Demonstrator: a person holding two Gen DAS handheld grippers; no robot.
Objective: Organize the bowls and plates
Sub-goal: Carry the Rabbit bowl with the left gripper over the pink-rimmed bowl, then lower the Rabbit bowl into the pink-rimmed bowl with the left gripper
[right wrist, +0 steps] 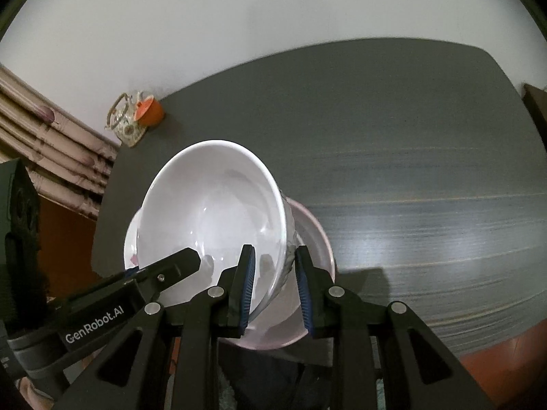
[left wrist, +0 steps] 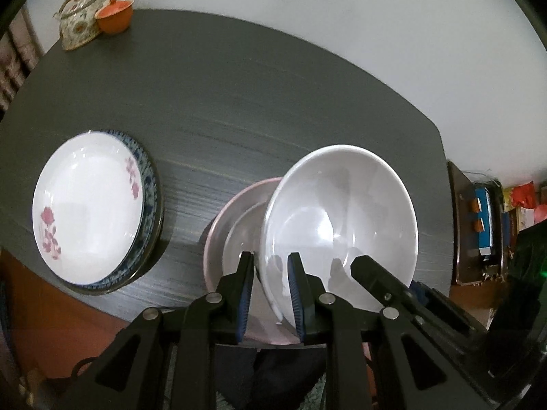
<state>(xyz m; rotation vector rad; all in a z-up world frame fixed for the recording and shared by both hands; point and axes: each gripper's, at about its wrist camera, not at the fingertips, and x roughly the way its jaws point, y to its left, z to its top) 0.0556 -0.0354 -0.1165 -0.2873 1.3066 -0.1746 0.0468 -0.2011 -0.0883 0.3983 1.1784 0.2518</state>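
A large white bowl (left wrist: 342,225) is held tilted above a pink-rimmed bowl (left wrist: 236,225) near the table's front edge. My left gripper (left wrist: 271,273) is shut on the white bowl's left rim, one finger inside and one outside. My right gripper (right wrist: 275,266) is shut on the same bowl's (right wrist: 212,212) right rim; the pink-rimmed bowl (right wrist: 314,235) lies under it. The right gripper's finger shows in the left wrist view (left wrist: 376,273). A white plate with pink flowers (left wrist: 89,205) tops a stack of blue-patterned plates (left wrist: 150,191) at the left.
The dark grey table (left wrist: 239,102) holds a floral teapot (left wrist: 82,17) and an orange cup (left wrist: 114,17) at its far left corner. A cluttered shelf (left wrist: 485,225) stands right of the table. A curtain (right wrist: 51,150) hangs at the left.
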